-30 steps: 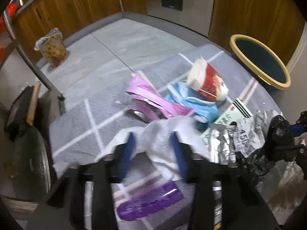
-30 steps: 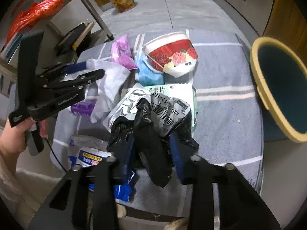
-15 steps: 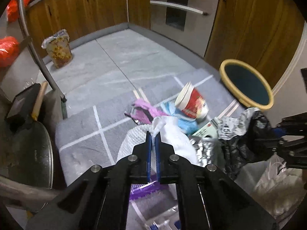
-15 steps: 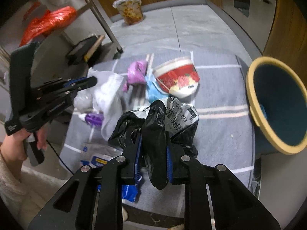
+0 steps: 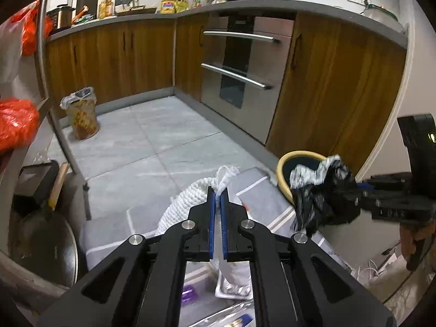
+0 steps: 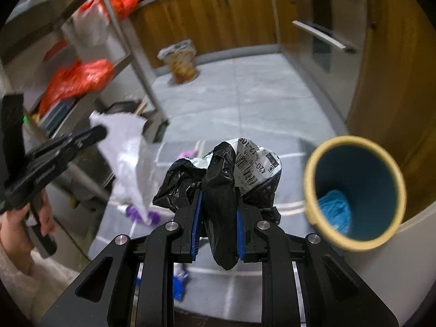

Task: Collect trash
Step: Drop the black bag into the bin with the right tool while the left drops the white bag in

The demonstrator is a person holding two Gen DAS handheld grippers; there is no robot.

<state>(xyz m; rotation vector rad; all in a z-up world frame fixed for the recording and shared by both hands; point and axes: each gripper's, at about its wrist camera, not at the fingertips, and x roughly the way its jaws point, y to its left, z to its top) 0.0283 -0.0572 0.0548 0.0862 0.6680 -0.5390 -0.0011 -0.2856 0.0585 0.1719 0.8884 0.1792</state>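
Both tools (image 5: 217, 192) (image 6: 217, 190) lifted, clamped trash clear beside bin rim (image 6: 310, 199).

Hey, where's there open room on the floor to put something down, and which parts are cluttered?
Free: the grey floor tiles between the wooden cabinets, the oven and the lined bin. Also the far end of the grey mat, beside the yellow-rimmed bin. Crowded: the near end of the mat, strewn with wrappers, and the metal rack side.
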